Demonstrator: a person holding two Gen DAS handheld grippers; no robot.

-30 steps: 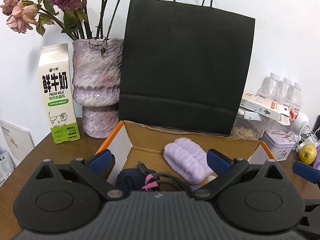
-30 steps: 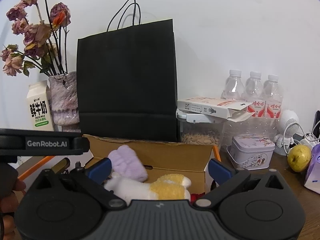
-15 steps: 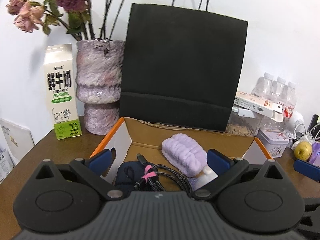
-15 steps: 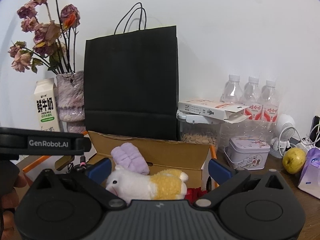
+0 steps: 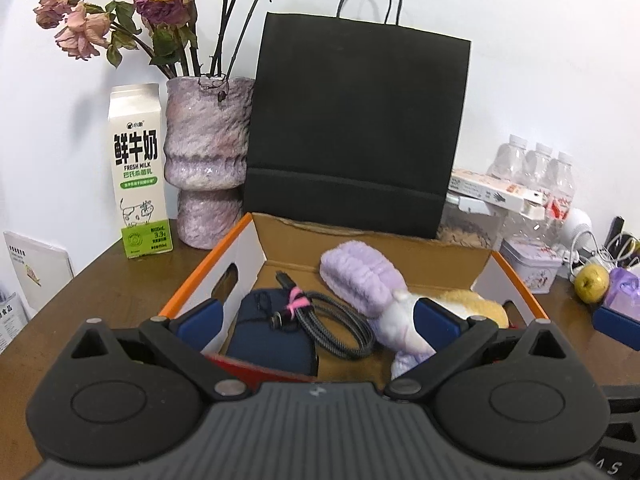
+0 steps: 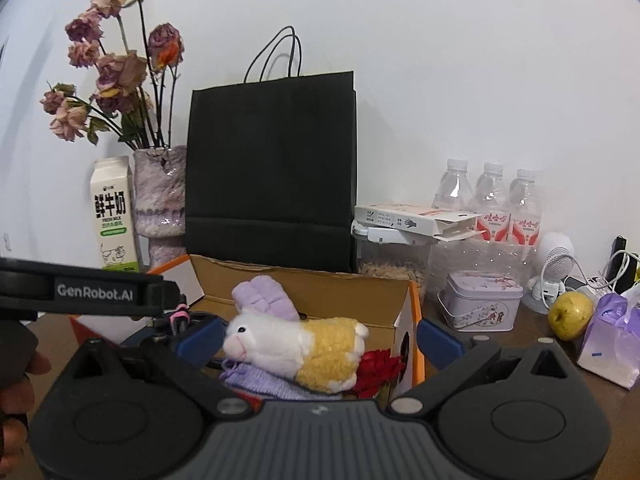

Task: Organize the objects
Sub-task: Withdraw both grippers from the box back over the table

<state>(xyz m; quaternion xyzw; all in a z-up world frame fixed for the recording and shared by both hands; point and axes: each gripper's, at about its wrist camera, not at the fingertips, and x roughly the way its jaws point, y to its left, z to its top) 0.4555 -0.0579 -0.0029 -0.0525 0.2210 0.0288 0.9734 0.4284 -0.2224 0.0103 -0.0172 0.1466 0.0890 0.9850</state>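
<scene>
An open cardboard box (image 5: 208,270) with orange edges sits on the brown table. Inside lie a fluffy purple headband (image 5: 360,276), a dark blue pouch (image 5: 268,340), a coiled grey cable (image 5: 336,324) with a pink tie, and a white-and-yellow plush toy (image 5: 404,320). My left gripper (image 5: 318,318) hovers open over the box's near edge, holding nothing. My right gripper (image 6: 320,336) is open too, in front of the plush toy (image 6: 304,344), which rests on a purple cloth (image 6: 260,380) beside something red (image 6: 376,364). The box (image 6: 340,296) is open towards me.
Behind the box stand a black paper bag (image 5: 356,140), a purple vase (image 5: 208,160) of dried roses and a milk carton (image 5: 138,172). To the right are water bottles (image 6: 488,200), a seed container (image 6: 392,268), a tin (image 6: 480,304), a small white fan (image 6: 554,272), a yellow-green fruit (image 6: 570,316) and a purple packet (image 6: 612,340).
Both grippers have drawn back and risen from the box, so more of its inside shows. The plush toy now lies fully in view. Both stay open.
</scene>
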